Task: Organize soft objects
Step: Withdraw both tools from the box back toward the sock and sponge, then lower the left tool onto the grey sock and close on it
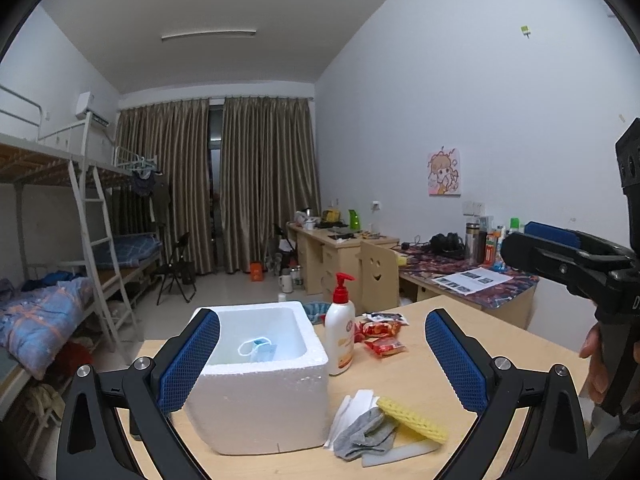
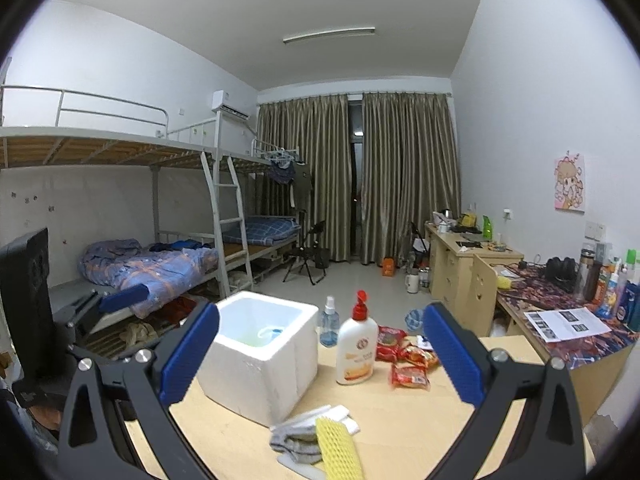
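A white foam box [image 1: 256, 392] stands on the wooden table [image 1: 420, 360], with a blue face mask [image 1: 258, 350] lying inside it. Right of the box lies a pile: a grey sock [image 1: 362, 434], a yellow foam net [image 1: 412, 420] and white foam strips [image 1: 352, 404]. My left gripper [image 1: 322, 320] hovers open above the box and pile, holding nothing. My right gripper [image 2: 322, 308] is also open and empty, above the sock [image 2: 296, 440] and yellow net [image 2: 338, 452]. The box [image 2: 256, 372] sits ahead to its left.
A lotion pump bottle [image 2: 356, 344], a small spray bottle [image 2: 329, 324] and red snack packets [image 2: 408, 360] stand behind the pile. A hand [image 1: 596, 364] holds the right gripper at the table's right. Cluttered desks [image 2: 560, 312] line the right wall, bunk beds [image 2: 160, 264] the left.
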Demonstrator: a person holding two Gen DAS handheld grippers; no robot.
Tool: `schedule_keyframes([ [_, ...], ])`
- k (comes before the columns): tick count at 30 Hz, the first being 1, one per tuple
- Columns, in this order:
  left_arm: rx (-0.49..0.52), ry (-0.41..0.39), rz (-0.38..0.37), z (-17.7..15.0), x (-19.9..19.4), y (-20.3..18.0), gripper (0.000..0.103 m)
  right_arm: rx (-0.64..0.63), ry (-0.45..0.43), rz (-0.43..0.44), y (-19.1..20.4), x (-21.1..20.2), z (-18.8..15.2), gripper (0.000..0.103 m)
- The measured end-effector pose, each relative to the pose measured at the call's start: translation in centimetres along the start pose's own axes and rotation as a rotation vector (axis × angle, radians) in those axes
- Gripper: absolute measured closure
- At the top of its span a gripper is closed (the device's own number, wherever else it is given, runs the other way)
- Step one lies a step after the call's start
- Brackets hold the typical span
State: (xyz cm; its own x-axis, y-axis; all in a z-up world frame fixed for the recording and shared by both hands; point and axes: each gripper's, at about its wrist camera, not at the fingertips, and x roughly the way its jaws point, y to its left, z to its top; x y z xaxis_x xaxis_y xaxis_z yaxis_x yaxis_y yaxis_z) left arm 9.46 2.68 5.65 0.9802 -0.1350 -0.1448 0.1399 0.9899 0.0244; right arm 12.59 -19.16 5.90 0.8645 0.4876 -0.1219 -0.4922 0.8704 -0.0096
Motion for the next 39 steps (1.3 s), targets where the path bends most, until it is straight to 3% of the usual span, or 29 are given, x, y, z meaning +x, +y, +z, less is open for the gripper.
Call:
schedule_keyframes([
  [20, 0.024, 0.034, -0.036, -4.2, 0.8, -1.6, 0.0, 0.043, 0.079, -0.072, -2.7, -1.5, -4.6, 0.0],
  [39, 0.046, 0.157, -0.122, -9.4, 3.4, -3.0, 0.0, 0.099, 0.24, -0.123, -3.4, 0.9, -10.1, 0.0],
])
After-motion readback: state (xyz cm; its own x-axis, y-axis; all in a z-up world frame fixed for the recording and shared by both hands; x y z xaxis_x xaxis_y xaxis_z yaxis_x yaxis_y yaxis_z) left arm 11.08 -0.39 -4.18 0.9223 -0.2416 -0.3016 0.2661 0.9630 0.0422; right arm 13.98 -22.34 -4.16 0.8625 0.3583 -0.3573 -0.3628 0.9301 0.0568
